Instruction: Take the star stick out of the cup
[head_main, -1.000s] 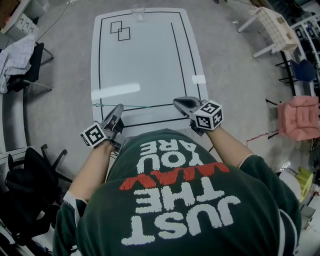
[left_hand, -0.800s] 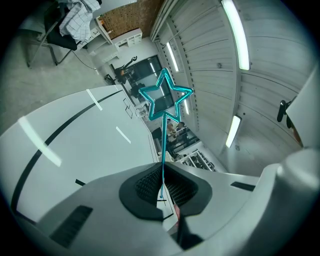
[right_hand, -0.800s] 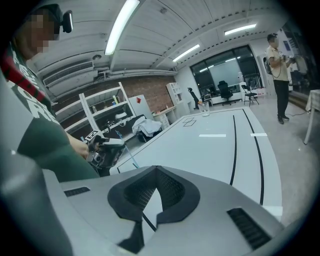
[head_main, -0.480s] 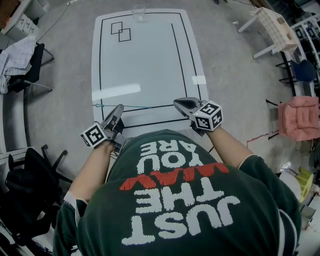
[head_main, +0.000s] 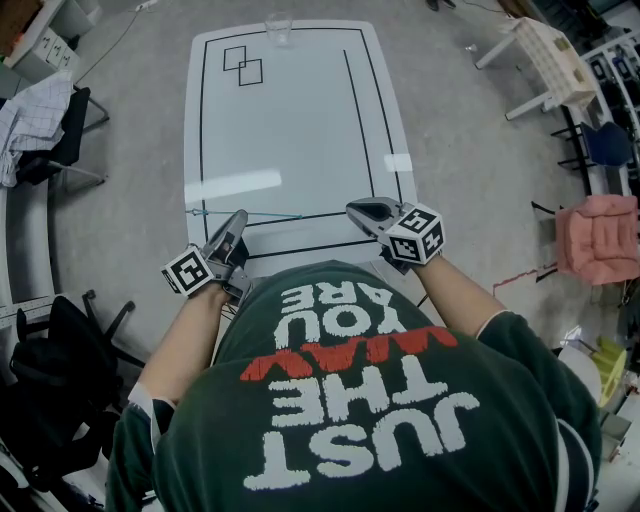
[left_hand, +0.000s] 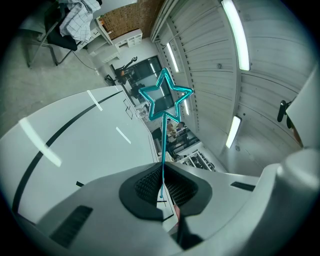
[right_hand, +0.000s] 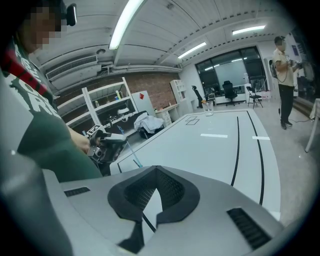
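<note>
My left gripper (head_main: 239, 216) is shut on a thin teal star stick (head_main: 262, 213) above the near edge of the white table (head_main: 290, 130). In the head view the stick lies crosswise over the table's near black line. The left gripper view has the outline star (left_hand: 165, 97) standing high above the shut jaws (left_hand: 162, 167), with the stem pinched between the pads. The clear cup (head_main: 277, 25) stands at the table's far edge, far from both grippers; it also shows small in the right gripper view (right_hand: 207, 107). My right gripper (head_main: 353, 207) hovers over the near right corner, shut and empty (right_hand: 156, 169).
Black tape lines and two overlapping squares (head_main: 241, 63) mark the tabletop. Dark chairs (head_main: 55, 140) stand left of the table, white furniture (head_main: 545, 55) and a pink seat (head_main: 597, 235) to the right. A person (right_hand: 285, 70) stands beyond the far right end.
</note>
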